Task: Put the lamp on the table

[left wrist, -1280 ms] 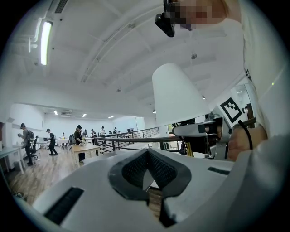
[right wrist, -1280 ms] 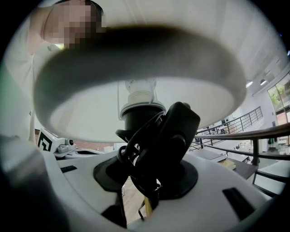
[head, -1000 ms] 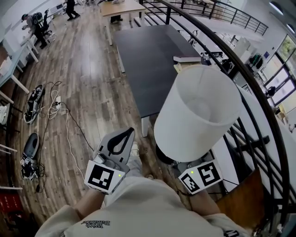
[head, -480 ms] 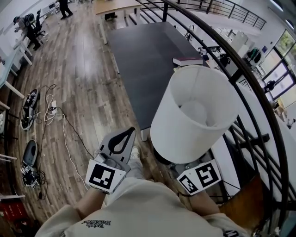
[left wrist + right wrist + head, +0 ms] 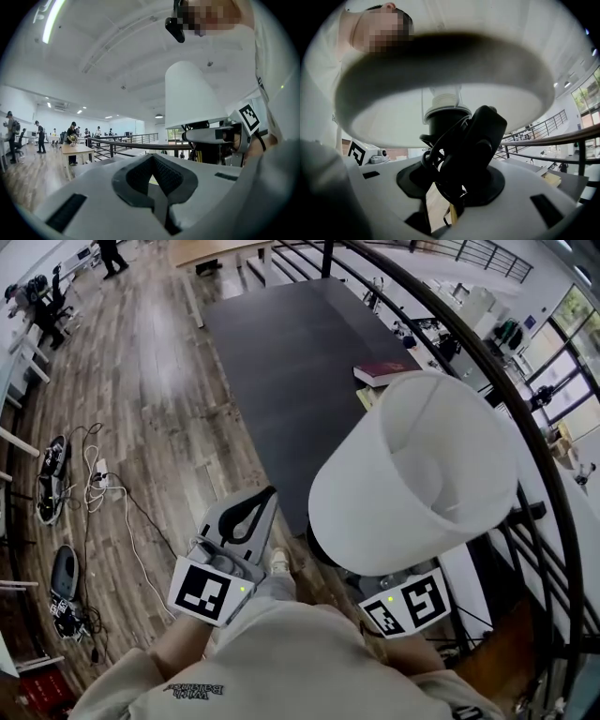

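The right gripper (image 5: 453, 186) is clenched on the lamp (image 5: 412, 474): in the right gripper view its 2 jaws stand apart on either side of the lamp's black stem, pressing on it where the black cord (image 5: 440, 154) is coiled round. The white shade (image 5: 440, 79) spreads above the jaws and fills most of that view. In the head view the lamp is carried in the air at the near right corner of the dark table (image 5: 281, 362), tilted, with the shade's open top turned up and to the right. It is not on the table. The shade hides the right gripper's jaws there; only its marker cube (image 5: 408, 601) shows below the shade, nearer the person than the table's near end.

The left gripper (image 5: 153, 173) is shut with nothing in it, its 2 dark pads (image 5: 136, 180) meeting along a seam. It hangs over the wooden floor (image 5: 141, 409) just off the table's near end, left of the lamp.

1 book (image 5: 384, 373) lies at the table's right edge, beyond the shade. A dark railing (image 5: 525, 427) curves along the table's right side
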